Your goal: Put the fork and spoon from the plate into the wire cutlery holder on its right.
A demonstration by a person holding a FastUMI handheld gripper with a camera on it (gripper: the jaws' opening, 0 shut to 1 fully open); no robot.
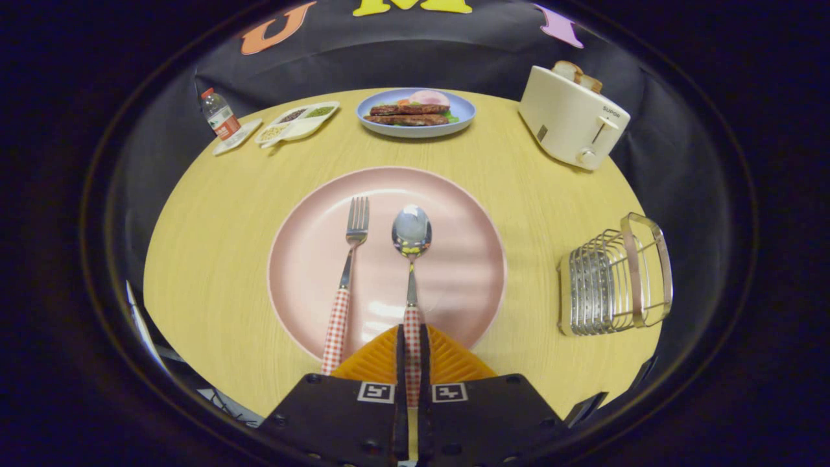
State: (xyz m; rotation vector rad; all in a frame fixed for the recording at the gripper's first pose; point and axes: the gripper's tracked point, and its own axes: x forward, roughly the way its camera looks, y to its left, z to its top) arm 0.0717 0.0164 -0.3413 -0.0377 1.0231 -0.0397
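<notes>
A pink plate [454, 214] lies on the round wooden table just ahead of my fingers. On it rest a fork [349, 259] and a spoon [411, 241], side by side, both with red-checked handles pointing toward me. My gripper [411, 350] is shut on the spoon's handle, with both fingers pressed against its sides over the plate's near rim. The fork lies free to the left of the fingers. The wire cutlery holder [613, 275] stands on the table to the right of the plate, apart from it.
Beyond the pink plate sits a blue plate [467, 117] of food. A white toaster [570, 117] with bread stands at the far right. A divided dish [298, 123] and a small bottle [219, 117] are at the far left. Bare tabletop surrounds the pink plate.
</notes>
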